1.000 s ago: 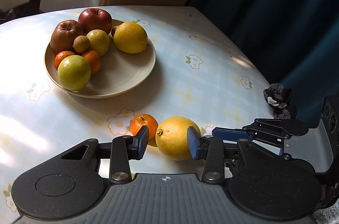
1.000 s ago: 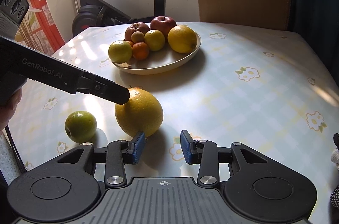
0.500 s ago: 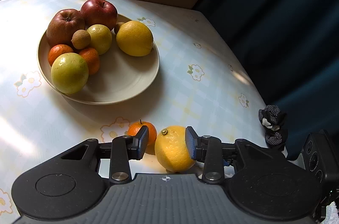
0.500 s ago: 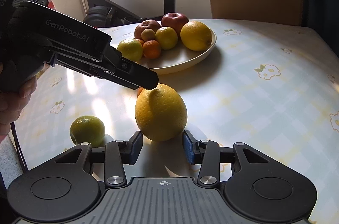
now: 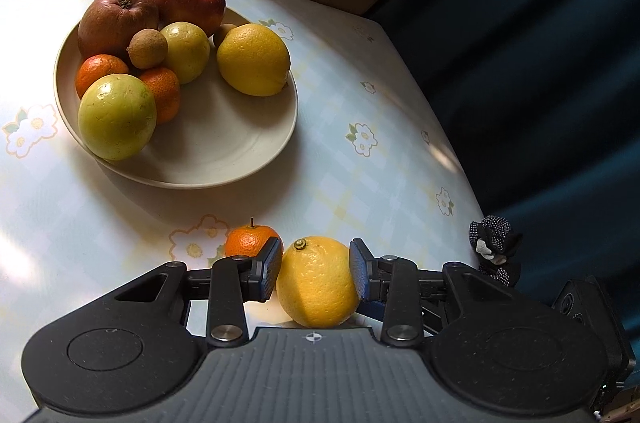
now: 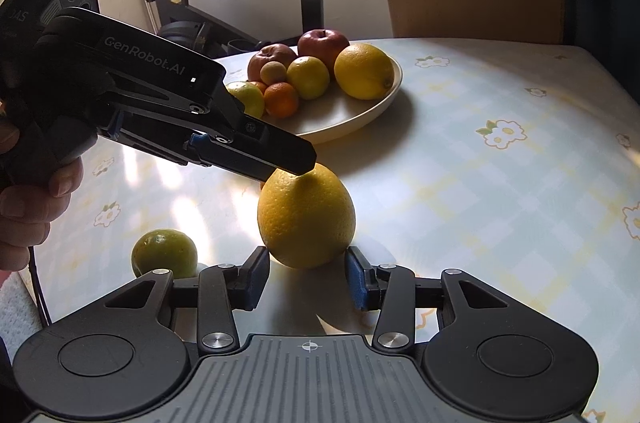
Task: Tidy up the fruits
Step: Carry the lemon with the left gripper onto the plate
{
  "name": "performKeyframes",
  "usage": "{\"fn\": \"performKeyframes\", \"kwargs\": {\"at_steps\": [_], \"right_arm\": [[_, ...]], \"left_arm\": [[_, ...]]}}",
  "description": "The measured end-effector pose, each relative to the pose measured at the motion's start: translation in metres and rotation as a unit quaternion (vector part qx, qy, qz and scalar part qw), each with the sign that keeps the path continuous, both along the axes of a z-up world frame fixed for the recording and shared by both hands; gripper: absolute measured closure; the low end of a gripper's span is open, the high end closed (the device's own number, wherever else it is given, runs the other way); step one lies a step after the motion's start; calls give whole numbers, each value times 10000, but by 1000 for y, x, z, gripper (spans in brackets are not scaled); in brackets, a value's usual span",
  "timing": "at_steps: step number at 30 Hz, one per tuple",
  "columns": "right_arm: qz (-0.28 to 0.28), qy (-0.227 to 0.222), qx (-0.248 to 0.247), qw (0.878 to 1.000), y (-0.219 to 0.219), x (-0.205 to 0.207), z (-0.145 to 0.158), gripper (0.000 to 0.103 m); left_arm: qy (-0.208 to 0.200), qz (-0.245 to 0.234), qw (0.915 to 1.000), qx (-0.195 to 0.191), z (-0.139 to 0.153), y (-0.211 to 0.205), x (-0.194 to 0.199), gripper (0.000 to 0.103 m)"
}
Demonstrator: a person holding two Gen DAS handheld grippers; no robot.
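A large yellow lemon (image 5: 316, 287) sits between the pads of my left gripper (image 5: 316, 263), which is shut on its sides. The right wrist view shows the same lemon (image 6: 306, 215) stem up, with the left gripper (image 6: 296, 163) reaching in from the left. My right gripper (image 6: 306, 263) is open, its tips flanking the lemon's lower end without pressing it. A small mandarin (image 5: 250, 239) lies just behind the left finger. A green lime (image 6: 164, 251) lies on the table to the left. The beige plate (image 5: 224, 151) holds apples, citrus fruits and a small brown fruit.
A person's hand (image 6: 28, 211) holds the left gripper's handle. An exercise bike (image 6: 192, 23) stands beyond the table. The table's right edge (image 5: 452, 159) drops off toward a dark curtain. A small dotted black cloth (image 5: 494, 247) lies at that edge.
My left gripper's pads have closed onto the lemon and the hand has rolled and shifted. In the right wrist view the lemon now stands upright, centred at the right gripper's tips.
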State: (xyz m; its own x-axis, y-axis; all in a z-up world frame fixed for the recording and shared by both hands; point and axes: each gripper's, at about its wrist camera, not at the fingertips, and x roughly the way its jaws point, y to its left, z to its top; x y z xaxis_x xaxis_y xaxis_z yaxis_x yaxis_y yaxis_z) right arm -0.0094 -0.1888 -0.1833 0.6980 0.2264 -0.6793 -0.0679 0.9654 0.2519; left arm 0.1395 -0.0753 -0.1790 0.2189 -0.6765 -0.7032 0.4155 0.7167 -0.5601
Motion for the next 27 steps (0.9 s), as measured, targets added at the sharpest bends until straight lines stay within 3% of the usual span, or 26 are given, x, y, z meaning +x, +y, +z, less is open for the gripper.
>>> {"fn": "performKeyframes", "kwargs": {"at_steps": [3, 8, 15, 27], "right_arm": [[-3, -50, -36, 10000, 0, -2, 5, 65], [82, -265, -108, 9996, -2, 0, 22, 66], [295, -507, -452, 9973, -2, 31, 42, 66], [647, -262, -535, 9961, -1, 101, 29, 66]], "left_arm": [[-93, -76, 9999, 81, 1, -5, -4, 65], [-100, 41, 9998, -191, 12, 5, 1, 65], [-425, 201, 9983, -350, 34, 11, 16, 65], [-362, 625, 9973, -130, 30, 18, 68, 65]]}}
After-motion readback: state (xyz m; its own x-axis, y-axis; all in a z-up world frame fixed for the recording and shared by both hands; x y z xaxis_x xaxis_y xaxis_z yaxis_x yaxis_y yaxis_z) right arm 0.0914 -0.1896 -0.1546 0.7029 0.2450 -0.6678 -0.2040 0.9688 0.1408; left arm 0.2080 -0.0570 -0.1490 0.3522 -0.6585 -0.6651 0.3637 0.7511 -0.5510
